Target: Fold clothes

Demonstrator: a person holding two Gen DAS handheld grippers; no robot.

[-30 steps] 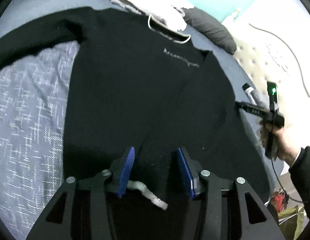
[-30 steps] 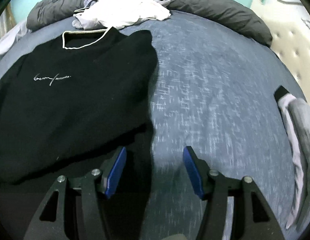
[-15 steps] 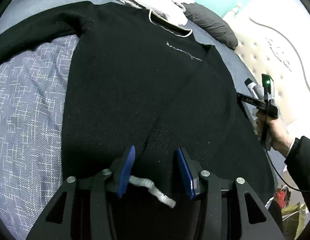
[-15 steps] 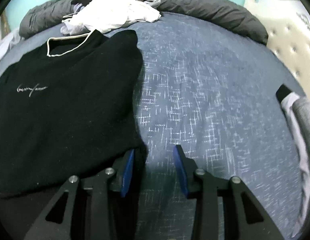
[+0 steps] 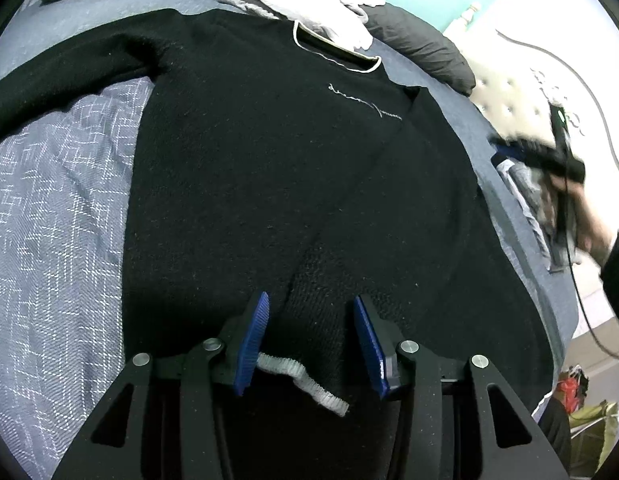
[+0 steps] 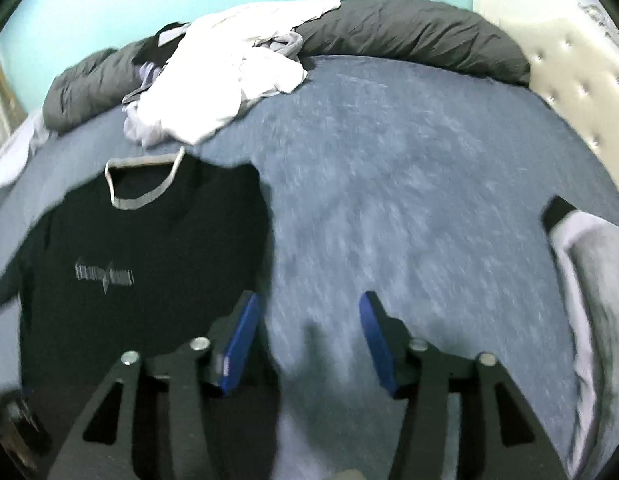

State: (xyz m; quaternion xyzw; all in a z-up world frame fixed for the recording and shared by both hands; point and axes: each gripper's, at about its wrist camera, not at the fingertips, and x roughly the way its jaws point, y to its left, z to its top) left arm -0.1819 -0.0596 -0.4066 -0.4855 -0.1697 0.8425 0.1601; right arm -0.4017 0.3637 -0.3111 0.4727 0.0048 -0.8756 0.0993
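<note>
Across the black sweater's [image 5: 249, 184] chest runs unreadable script; left gripper [image 5: 311, 340] and right gripper [image 6: 305, 344] gape wide.

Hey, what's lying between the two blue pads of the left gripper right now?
In the left wrist view, the black knit sweater's folded-in sleeve with its white ribbed cuff lies between the open left gripper's pads.
</note>
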